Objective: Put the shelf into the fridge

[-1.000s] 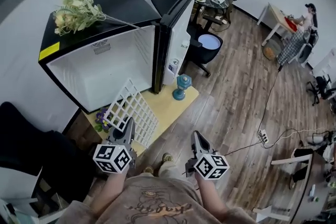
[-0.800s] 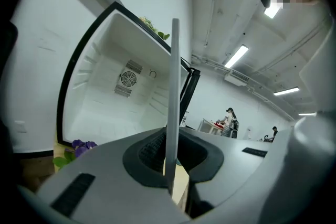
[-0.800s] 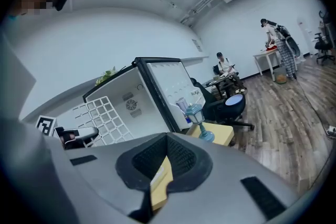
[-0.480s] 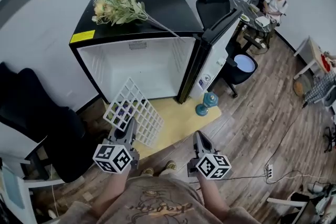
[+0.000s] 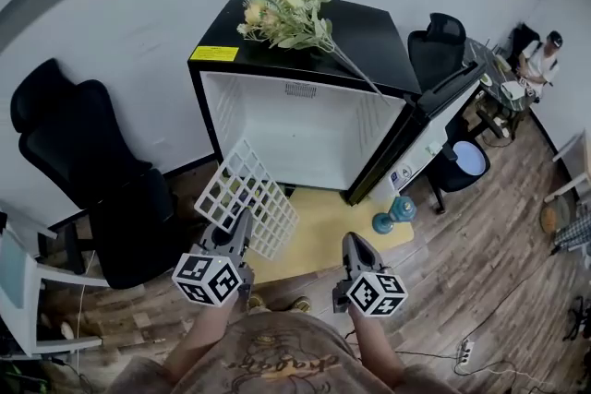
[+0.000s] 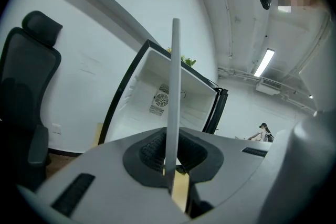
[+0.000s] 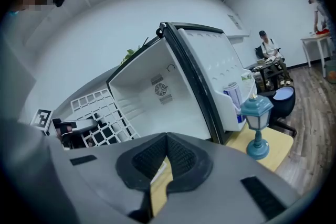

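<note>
**Wire shelf pinched in the left gripper, short of the open fridge.**

The left gripper [image 5: 238, 233] is clamped on the lower edge of the white shelf [image 5: 247, 198]. The shelf rises up and forward from the jaws, standing on edge rather than flat. The open fridge [image 5: 305, 129] lies ahead of this gripper and slightly to its right, apart from the shelf. The right gripper [image 5: 355, 246], jaws pressed together on nothing, sits to the shelf's right without touching it. Judged from this, the left hand alone carries the load, and the shelf likely needs turning level before it enters.
</note>
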A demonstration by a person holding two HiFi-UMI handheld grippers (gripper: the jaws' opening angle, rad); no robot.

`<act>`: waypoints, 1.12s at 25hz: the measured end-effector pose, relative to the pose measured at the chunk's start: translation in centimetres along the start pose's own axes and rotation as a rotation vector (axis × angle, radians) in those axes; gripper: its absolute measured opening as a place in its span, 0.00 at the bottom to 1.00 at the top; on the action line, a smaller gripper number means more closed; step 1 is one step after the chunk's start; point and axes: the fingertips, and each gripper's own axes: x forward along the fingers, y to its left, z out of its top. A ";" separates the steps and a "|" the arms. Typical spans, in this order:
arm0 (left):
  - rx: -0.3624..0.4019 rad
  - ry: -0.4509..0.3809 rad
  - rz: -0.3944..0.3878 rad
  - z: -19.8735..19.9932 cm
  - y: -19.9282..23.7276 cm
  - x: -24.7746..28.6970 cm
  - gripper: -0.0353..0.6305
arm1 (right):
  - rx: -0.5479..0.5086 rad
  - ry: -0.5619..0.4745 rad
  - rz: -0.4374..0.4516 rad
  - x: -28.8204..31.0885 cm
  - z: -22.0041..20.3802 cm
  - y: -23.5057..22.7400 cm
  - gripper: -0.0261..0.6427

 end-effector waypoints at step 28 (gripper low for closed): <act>-0.809 -0.313 -0.062 1.6 5.4 -3.4 0.13 | -0.066 0.046 0.015 -0.6 -1.0 0.0 0.04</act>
